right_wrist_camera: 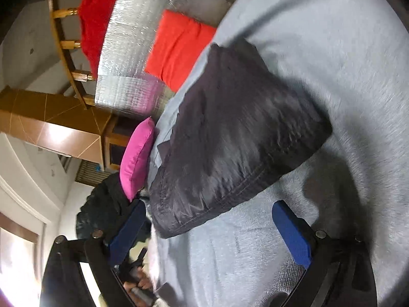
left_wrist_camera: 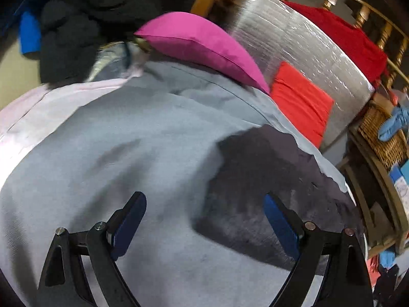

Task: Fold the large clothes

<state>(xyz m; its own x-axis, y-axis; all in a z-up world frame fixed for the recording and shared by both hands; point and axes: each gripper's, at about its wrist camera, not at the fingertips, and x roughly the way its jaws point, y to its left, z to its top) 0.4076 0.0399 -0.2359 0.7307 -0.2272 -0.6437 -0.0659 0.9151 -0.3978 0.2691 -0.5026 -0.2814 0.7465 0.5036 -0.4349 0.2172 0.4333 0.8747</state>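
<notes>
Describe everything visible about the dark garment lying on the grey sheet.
The dark garment is a charcoal-black piece of slightly shiny, thin woven fabric, folded into a compact, roughly rectangular bundle. A double-stitched hem runs along its near edge in the right wrist view. It lies flat on the grey sheet, near the bed's edge, beside the red cushion. Neither the left claw nor the right claw touches it; both are open.

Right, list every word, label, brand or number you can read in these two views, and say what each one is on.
None can be read in either view.
The dark folded garment, the grey sheet, the pink cushion and the orange cushion carry no print.
The blue and white boxes by the wicker basket may bear marks, but these are too small and blurred to read.
</notes>
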